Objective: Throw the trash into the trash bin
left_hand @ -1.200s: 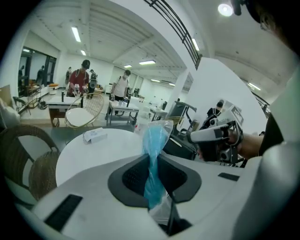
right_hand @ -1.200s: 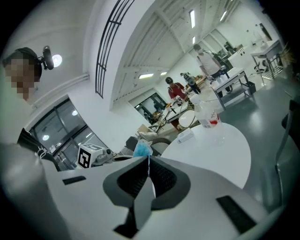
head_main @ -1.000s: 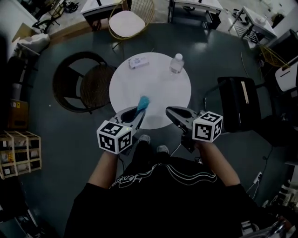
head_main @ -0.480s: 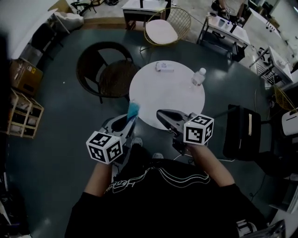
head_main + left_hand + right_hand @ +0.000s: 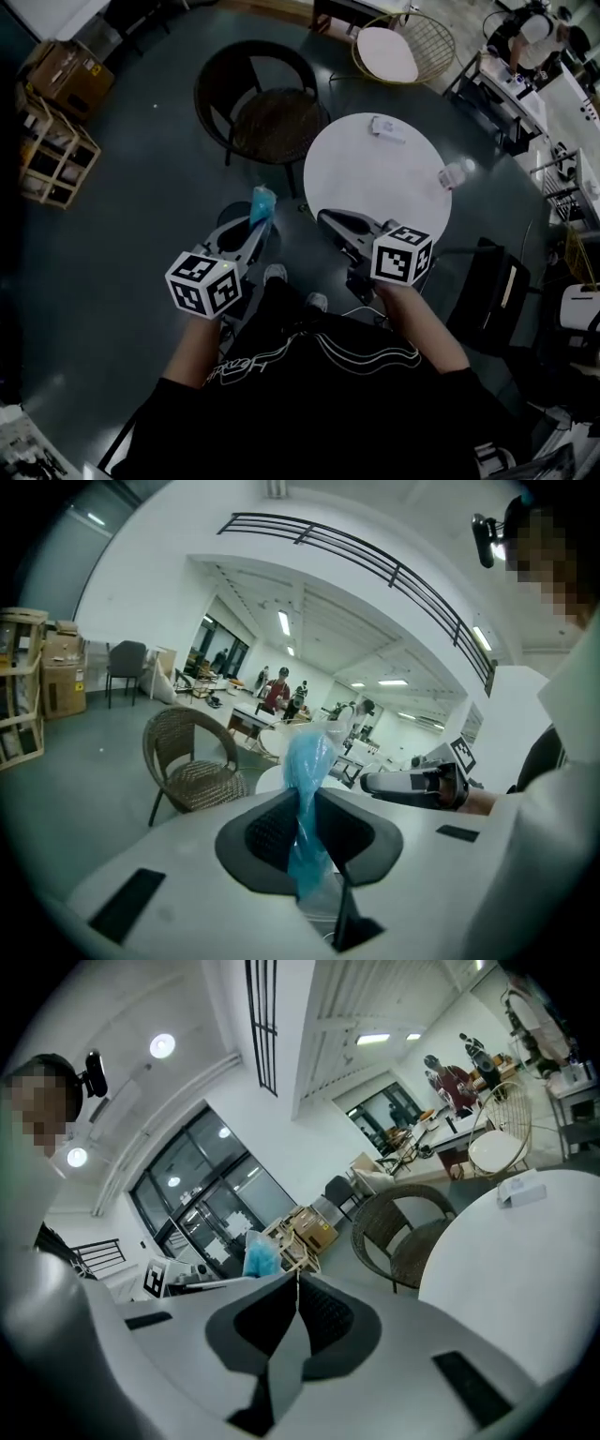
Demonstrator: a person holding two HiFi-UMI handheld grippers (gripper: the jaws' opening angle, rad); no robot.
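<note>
The left gripper (image 5: 305, 841) is clamped almost fully closed on a piece of blue trash (image 5: 307, 761), a crumpled strip of thin plastic. The strip is pinched between the 2 black pads. Its lower end hangs down in the gap behind them, and its upper part sticks up and forward past the tips.

In the head view this gripper is held over the dark floor (image 5: 141, 234), just left of the round white table (image 5: 366, 178). The blue strip points toward the wicker chair (image 5: 277, 122).

The right gripper (image 5: 292, 1288) has its 2 jaws pressed together with nothing between them. It is held beside the left one, with its tips at the near edge of the table. In the right gripper view the blue trash shows off to the left of these jaws, apart from them.

On the table are a clear bottle (image 5: 453, 174) near the right rim and a small white packet (image 5: 386, 127) toward the far side. Both are well apart from the 2 grippers.
</note>
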